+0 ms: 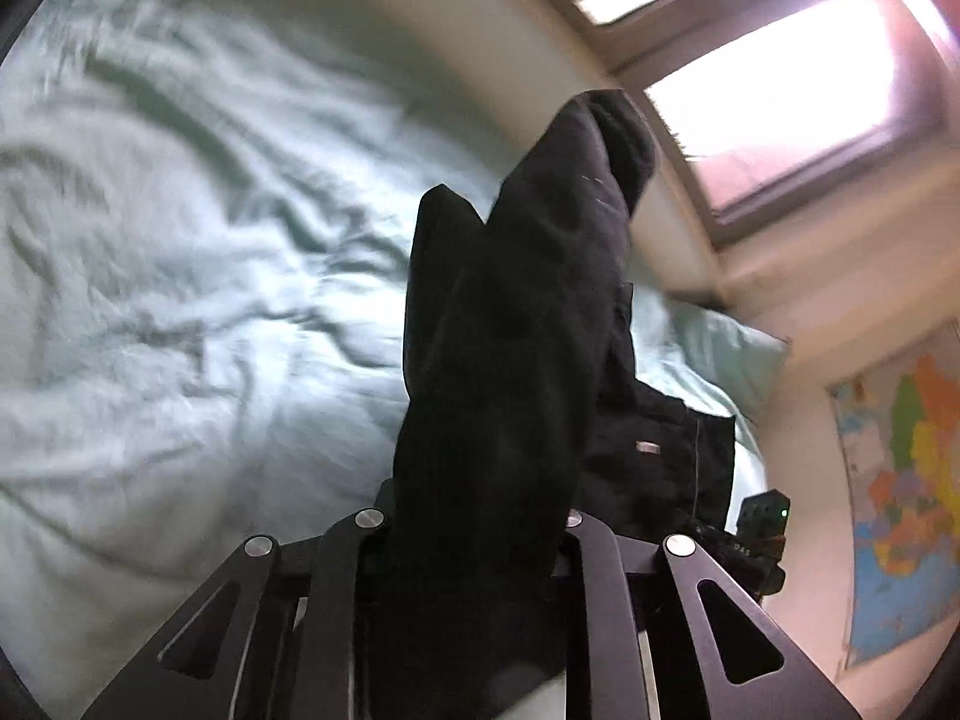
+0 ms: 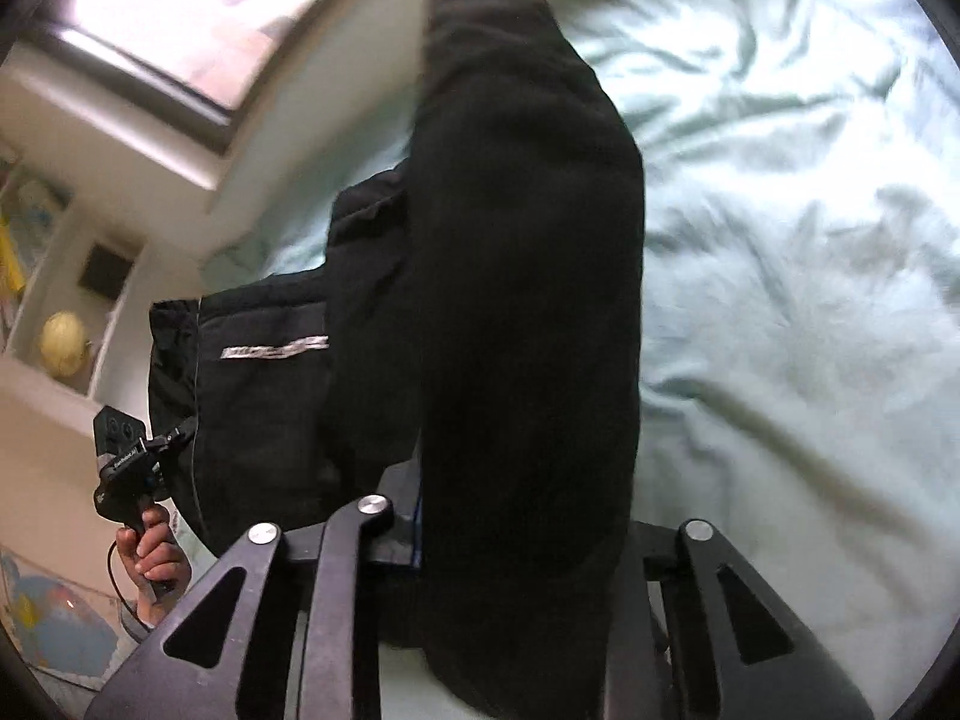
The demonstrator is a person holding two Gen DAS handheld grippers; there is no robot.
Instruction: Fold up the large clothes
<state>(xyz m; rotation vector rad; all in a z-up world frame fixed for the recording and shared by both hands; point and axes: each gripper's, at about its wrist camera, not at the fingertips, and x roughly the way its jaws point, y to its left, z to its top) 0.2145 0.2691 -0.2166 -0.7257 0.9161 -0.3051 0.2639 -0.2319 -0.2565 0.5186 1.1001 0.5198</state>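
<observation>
A large black garment (image 1: 510,324) hangs bunched over my left gripper (image 1: 480,468), which is shut on it. The cloth hides the fingers. The garment stretches right to the other gripper's housing (image 1: 761,531) and is lifted off the pale green bed sheet (image 1: 180,300). In the right wrist view the same black garment (image 2: 528,276), with a grey reflective strip (image 2: 273,348), drapes over my right gripper (image 2: 516,480), also shut on the cloth with its fingers covered. At the left, a hand (image 2: 153,558) holds the left gripper's housing (image 2: 126,456) at the garment's other end.
The rumpled sheet covers the whole bed, with a green pillow (image 1: 720,354) at its head. A bright window (image 1: 780,78) sits above the bed. A coloured map (image 1: 900,480) hangs on the wall. Shelves hold a yellow globe (image 2: 63,342).
</observation>
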